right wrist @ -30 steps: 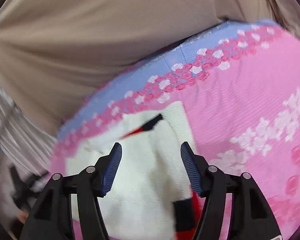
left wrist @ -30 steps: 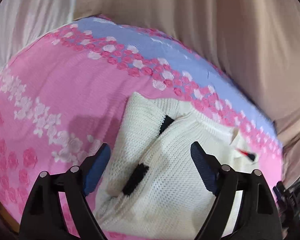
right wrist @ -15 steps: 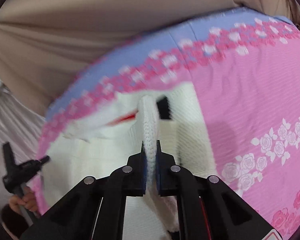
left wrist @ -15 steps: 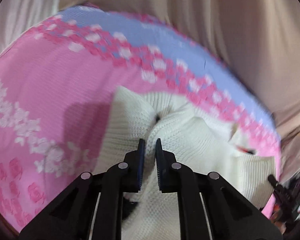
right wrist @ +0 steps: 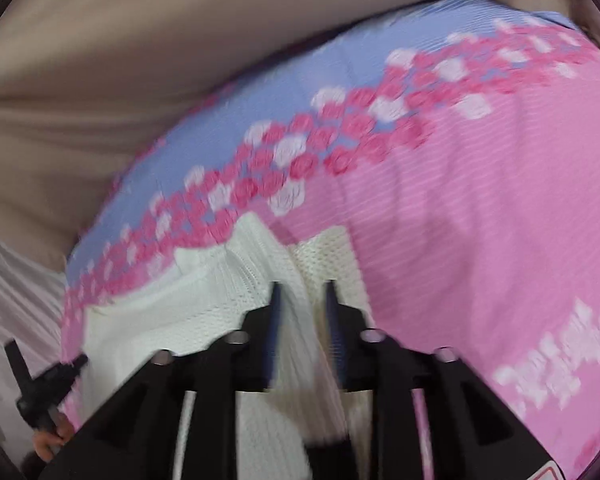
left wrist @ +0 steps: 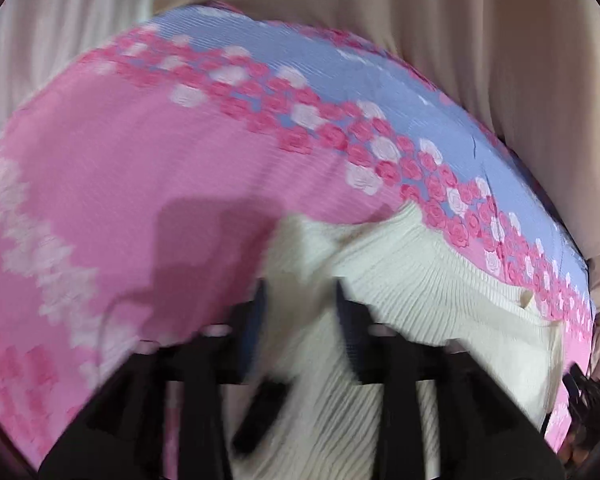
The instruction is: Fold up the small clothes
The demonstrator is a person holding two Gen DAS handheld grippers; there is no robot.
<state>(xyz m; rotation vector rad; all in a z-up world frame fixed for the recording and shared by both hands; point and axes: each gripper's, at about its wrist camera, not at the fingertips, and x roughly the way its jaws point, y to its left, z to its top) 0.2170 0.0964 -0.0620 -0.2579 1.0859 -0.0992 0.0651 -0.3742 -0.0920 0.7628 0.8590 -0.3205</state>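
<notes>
A cream knit sweater (left wrist: 440, 300) lies bunched on a pink rose-patterned sheet (left wrist: 140, 168), filling the lower centre of both views. The left gripper (left wrist: 300, 312) is opening, a knit fold between its parted jaws, released. The right gripper (right wrist: 300, 312) is also opening around a raised ridge of knit. Beige curtain (right wrist: 140, 60) hangs behind.

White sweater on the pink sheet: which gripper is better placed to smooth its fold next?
Probably right: the right gripper sits over a raised ridge of the sweater, jaws opening around it. The left gripper, also opening, straddles flatter, blurred knit.
</notes>
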